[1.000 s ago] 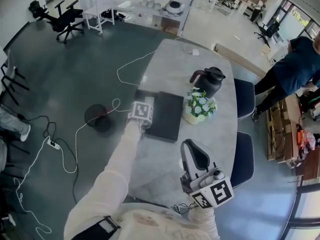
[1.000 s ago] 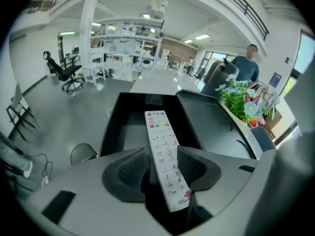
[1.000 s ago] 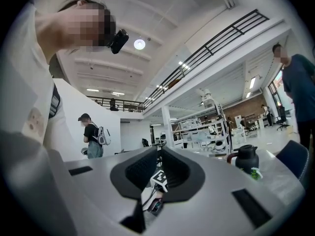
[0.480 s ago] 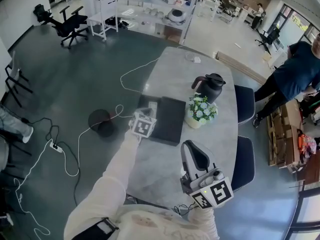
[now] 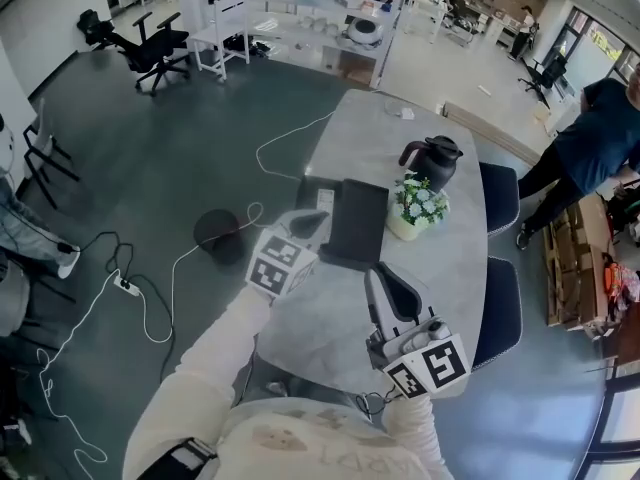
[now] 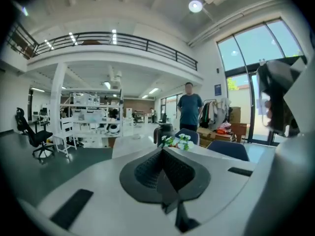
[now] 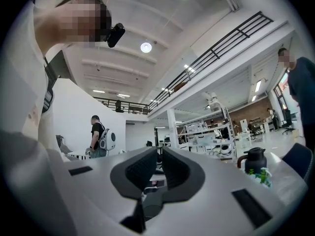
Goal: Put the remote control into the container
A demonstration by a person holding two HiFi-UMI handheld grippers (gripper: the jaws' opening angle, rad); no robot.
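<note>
A small pale remote control (image 5: 323, 200) lies in the left part of the flat black container (image 5: 358, 223) on the grey table (image 5: 440, 258). My left gripper (image 5: 310, 224) hangs in the air above the table's left edge, just short of the container, and is apart from the remote. Its jaws are shut with nothing between them (image 6: 162, 154). My right gripper (image 5: 386, 286) hovers over the near part of the table. Its jaws (image 7: 158, 154) stand a narrow gap apart and hold nothing. Neither gripper view shows the remote.
A black jug (image 5: 432, 163) and a pot of white flowers (image 5: 418, 206) stand right of the container. Two dark chairs (image 5: 498, 303) line the table's right side, where a person (image 5: 590, 133) stands. White cables (image 5: 180, 268) and a black round base (image 5: 218, 233) lie on the floor at left.
My left gripper has lifted off the container's left part and come back toward me, turning as it rose. The right gripper has shifted only slightly.
</note>
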